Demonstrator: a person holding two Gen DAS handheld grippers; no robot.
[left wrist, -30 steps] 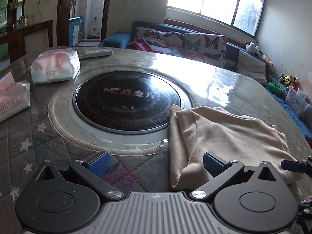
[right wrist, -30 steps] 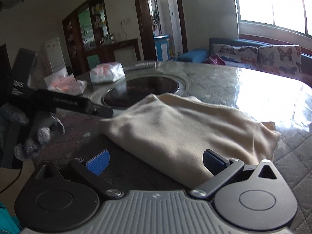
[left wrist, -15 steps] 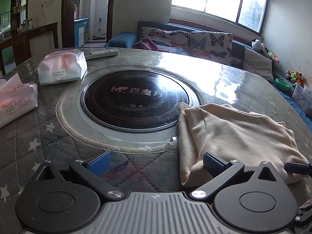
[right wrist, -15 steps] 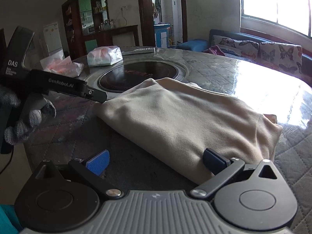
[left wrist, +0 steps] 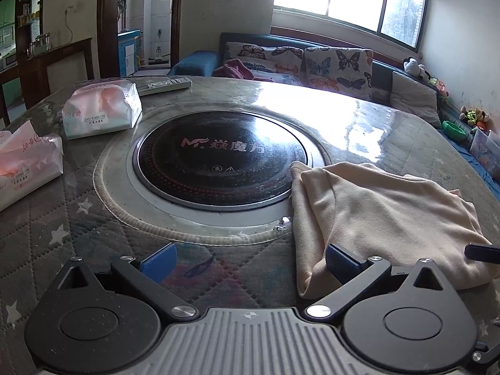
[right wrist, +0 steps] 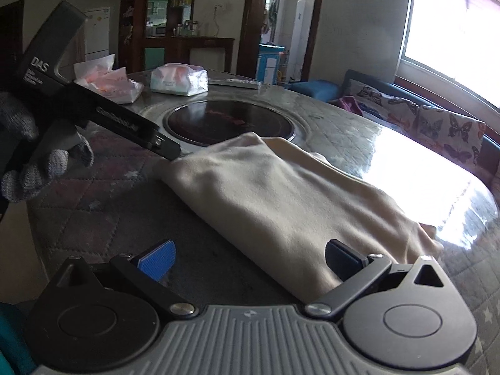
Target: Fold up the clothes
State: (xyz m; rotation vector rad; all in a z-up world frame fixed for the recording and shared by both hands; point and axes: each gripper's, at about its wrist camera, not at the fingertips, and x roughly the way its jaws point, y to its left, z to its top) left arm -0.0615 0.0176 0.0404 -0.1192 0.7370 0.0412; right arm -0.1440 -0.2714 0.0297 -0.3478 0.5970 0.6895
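Both jaws gape, holding nothing.
My left gripper (left wrist: pixel 248 264) has drawn back; the folded cream garment (left wrist: pixel 384 218) lies at 3 o'clock on the tabletop (left wrist: pixel 78 218), right gripper (right wrist: pixel 250 261) nearby.

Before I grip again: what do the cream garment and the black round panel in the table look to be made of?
The cream garment looks like soft, matte knit or fleece: it drapes in rounded folds with no shine. The black round panel looks like smooth glass or ceramic, probably a cooktop: it is glossy, mirrors the window light and carries printed lettering. Both gripper fingers have ribbed blue pads, seemingly rubber.
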